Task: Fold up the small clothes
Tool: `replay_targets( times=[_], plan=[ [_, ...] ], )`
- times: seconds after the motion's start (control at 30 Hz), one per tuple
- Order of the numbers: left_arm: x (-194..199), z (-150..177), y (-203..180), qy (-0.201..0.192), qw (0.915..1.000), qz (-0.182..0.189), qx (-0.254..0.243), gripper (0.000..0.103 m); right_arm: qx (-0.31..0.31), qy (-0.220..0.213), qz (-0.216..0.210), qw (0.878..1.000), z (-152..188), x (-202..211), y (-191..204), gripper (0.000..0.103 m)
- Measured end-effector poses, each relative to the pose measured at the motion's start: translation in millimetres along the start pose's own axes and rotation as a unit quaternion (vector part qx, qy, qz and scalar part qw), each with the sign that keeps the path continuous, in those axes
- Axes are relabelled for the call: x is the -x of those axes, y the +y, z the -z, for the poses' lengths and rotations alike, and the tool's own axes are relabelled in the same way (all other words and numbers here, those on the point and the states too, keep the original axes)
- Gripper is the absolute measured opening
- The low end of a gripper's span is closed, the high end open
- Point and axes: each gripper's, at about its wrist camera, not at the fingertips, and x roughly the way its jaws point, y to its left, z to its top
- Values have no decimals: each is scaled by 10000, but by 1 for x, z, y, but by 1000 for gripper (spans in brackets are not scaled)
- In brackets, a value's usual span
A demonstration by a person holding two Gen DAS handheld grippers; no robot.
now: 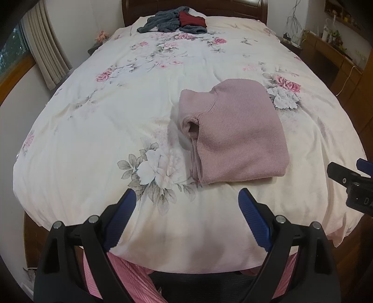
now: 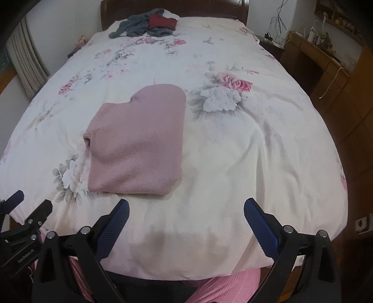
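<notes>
Pink sweater (image 1: 233,130) lies folded; my left gripper (image 1: 186,198) and right gripper (image 2: 186,207) hang released, empty. Next, I judge: fetch grey garment (image 1: 163,21).

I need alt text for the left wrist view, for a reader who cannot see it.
A folded pink sweater lies on a floral bedspread, just beyond the open left gripper, which holds nothing. A pile of grey and dark red clothes sits at the far end of the bed, and the right gripper shows at the right edge.

a folded sweater (image 1: 233,130) lies on the near half of the bed (image 1: 93,116); a clothes pile (image 1: 172,19) sits at the far end.
</notes>
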Motion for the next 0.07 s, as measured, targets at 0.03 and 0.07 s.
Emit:
replay_targets(
  times=[0.03, 0.07],
  plan=[
    [0, 0, 0, -6, 10000, -2, -8, 89, -18, 14, 5, 10000, 0, -1, 0, 99],
    [-1, 0, -1, -7, 10000, -4, -15, 89, -28, 27, 1, 10000, 1, -2, -1, 99]
  ],
)
